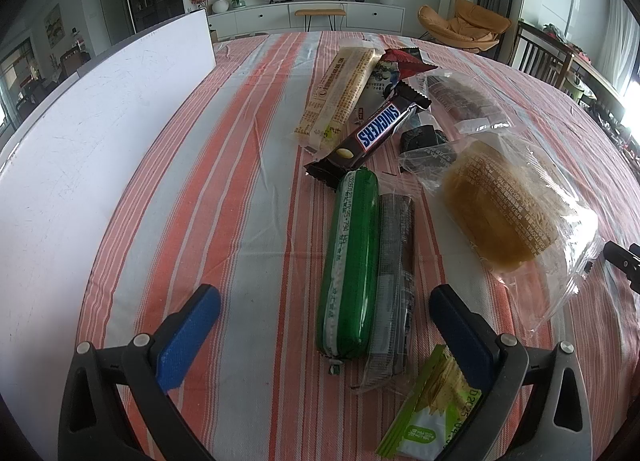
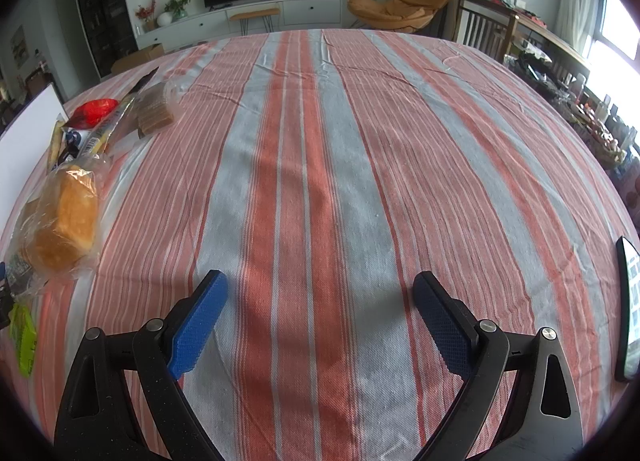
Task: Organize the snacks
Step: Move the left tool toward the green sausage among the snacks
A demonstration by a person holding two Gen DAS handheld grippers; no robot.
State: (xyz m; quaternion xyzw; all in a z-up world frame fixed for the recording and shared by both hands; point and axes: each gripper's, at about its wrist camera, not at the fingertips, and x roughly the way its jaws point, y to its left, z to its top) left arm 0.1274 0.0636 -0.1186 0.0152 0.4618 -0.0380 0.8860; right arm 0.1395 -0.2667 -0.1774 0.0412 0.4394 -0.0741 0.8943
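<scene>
Snacks lie heaped on the striped tablecloth (image 1: 248, 189). A green sausage stick (image 1: 352, 261) and a dark wrapped bar (image 1: 394, 285) lie lengthwise between the fingers of my open left gripper (image 1: 324, 301). Beyond them are a Snickers bar (image 1: 372, 133), a long yellow wafer pack (image 1: 340, 93), a bagged bread bun (image 1: 508, 205) and a green sachet (image 1: 428, 409) under my right finger. My right gripper (image 2: 320, 297) is open over bare cloth, with the bread bun (image 2: 60, 221) off to its left.
A white board (image 1: 80, 149) stands along the table's left edge. A phone or remote (image 2: 630, 305) lies at the right edge. A brown cake pack (image 2: 154, 109) and a red wrapper (image 2: 94, 111) sit at the far left. Chairs stand beyond the table.
</scene>
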